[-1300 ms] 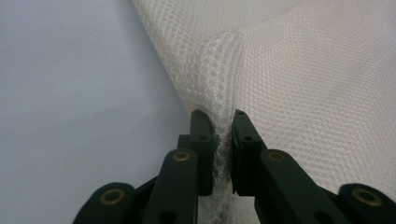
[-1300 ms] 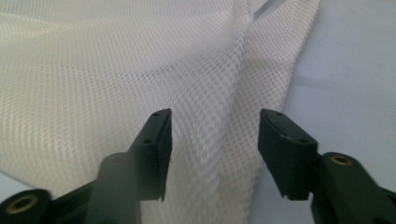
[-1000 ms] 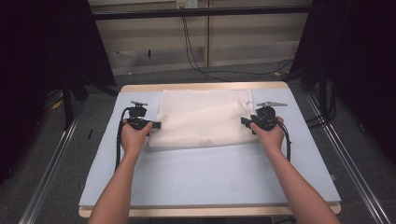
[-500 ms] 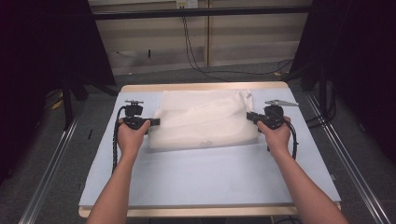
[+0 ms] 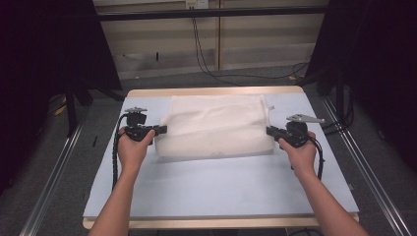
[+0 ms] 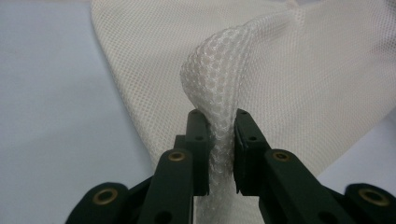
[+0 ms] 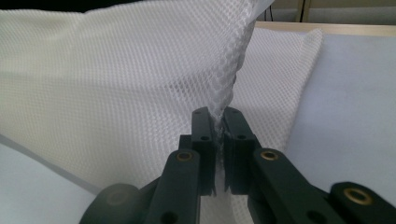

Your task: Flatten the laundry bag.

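Observation:
A white mesh cloth point(image 5: 216, 125) lies spread across the far half of the light blue mat point(image 5: 221, 182), pulled taut between my two grippers. My left gripper point(image 5: 163, 130) is shut on the cloth's left edge. In the left gripper view the mesh point(image 6: 280, 70) bunches up between the jaws of that gripper point(image 6: 222, 123). My right gripper point(image 5: 269, 131) is shut on the cloth's right edge, its jaws having just closed there. The right gripper view shows a fold of mesh point(image 7: 116, 70) rising out of the pinch of the right gripper point(image 7: 219, 119).
The mat covers a wooden table point(image 5: 216, 91). Bare mat stretches between the cloth and the near table edge. Metal rails point(image 5: 54, 177) run along the floor on both sides. Cables point(image 5: 211, 64) lie on the floor behind the table, with dark curtains at the left and right.
Both hands have moved apart and a little upward. The cloth, loosely folded before, is now drawn out wider and flatter between the two grippers.

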The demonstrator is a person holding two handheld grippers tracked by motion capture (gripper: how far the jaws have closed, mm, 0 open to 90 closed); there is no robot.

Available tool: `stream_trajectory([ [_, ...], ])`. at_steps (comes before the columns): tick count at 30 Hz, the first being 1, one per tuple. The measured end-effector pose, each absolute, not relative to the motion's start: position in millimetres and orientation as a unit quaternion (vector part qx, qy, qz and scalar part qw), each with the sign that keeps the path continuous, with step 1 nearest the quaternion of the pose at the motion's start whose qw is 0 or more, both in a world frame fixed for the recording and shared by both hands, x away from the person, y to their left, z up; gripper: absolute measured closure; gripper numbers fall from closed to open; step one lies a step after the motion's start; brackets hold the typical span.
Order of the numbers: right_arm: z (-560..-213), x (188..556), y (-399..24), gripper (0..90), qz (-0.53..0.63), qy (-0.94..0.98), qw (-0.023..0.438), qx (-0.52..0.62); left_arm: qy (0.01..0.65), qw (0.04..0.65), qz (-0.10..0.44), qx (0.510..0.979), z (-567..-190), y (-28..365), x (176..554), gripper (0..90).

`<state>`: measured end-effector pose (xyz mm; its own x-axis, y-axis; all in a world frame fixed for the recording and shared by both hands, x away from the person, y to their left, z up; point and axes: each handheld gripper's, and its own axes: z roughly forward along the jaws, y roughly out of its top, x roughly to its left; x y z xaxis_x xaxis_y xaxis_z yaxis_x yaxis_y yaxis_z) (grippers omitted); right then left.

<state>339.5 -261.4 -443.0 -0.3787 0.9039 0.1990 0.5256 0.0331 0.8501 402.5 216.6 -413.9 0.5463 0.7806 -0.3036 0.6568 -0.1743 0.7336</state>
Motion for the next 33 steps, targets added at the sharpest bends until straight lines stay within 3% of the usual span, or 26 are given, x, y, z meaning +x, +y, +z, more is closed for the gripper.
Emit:
stream_trajectory([
  [6,-451.8,324.6,-266.5,84.4,0.466,0.691,0.199,0.515,0.454,0.431,0.080,0.776,-419.5,216.3,387.2,79.9],
  [33,-476.2,277.7,-279.4,82.0,0.464,0.722,0.165,0.486,0.464,0.442,0.025,0.768,-438.0,225.8,343.7,78.1],
])
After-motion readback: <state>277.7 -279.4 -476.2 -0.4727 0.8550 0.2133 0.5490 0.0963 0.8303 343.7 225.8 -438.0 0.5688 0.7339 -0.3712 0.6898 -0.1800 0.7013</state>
